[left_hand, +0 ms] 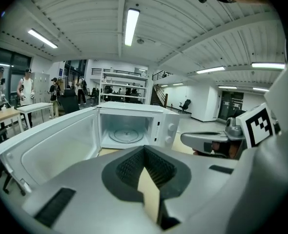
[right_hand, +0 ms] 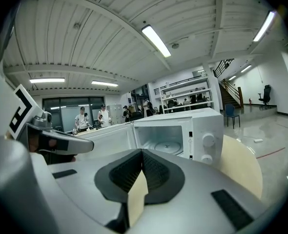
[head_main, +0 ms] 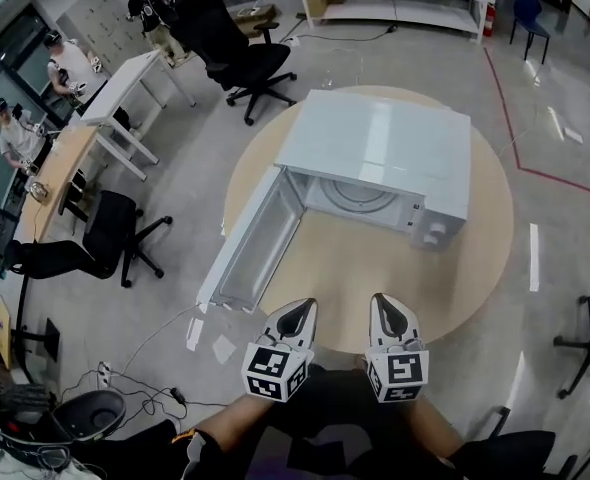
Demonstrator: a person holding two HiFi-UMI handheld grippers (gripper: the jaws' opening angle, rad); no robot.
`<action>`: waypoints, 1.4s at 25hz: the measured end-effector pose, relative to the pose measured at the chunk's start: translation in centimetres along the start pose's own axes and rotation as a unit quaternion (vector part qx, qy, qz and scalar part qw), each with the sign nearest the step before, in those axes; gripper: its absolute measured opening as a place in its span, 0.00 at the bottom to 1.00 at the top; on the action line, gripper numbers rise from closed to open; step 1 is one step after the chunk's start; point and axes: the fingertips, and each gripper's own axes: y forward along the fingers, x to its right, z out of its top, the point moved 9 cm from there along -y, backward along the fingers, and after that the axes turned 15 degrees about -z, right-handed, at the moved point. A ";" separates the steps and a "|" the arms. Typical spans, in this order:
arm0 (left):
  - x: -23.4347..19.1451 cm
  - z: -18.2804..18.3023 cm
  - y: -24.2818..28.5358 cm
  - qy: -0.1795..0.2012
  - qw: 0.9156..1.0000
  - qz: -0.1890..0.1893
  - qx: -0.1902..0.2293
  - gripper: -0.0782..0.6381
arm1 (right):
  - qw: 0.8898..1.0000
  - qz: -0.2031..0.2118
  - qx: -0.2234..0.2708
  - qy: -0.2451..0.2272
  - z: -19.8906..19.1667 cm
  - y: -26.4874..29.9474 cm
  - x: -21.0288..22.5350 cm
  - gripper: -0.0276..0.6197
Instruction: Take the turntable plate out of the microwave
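The turntable plate (left_hand: 126, 134) lies flat on the floor of the cavity, seated inside the microwave (head_main: 375, 148), which stands on the round table (head_main: 375, 278) with its door (head_main: 250, 243) swung wide to the left. Both tools hang at the near edge of the table, well apart from the oven: the left gripper (head_main: 295, 313) has its jaws pressed together with nothing between them, and so has the right gripper (head_main: 390, 313). The first risk, as I judge it, is going in like this: closed tips would only push the plate against the back wall or off its hub instead of taking its rim, so the jaws need to part before they reach the opening. The plate looks smooth and thin, probably glass, so a pinch on one edge alone may slip, or let it sag and strike the cavity roof or the lip of the opening on the way out. The open door stands on the left gripper's side, and a careless sweep could knock it or shove the whole oven across the table. A plate dropped past the table edge would likely shatter on the hard floor
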 end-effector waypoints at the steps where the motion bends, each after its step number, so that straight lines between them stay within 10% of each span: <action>1: -0.1 0.2 0.3 0.001 1.000 0.000 -0.001 0.16 | 1.000 -0.001 0.001 0.000 0.2 0.3 0.3 0.07; 13: -3.6 1.6 4.5 0.013 0.999 -0.040 -0.001 0.16 | 0.999 -0.038 -0.002 -0.015 1.2 3.7 0.2 0.07; 35: -17.0 3.1 9.3 -0.084 0.989 -0.119 0.025 0.16 | 0.986 -0.146 -0.067 -0.053 3.9 13.0 -4.9 0.07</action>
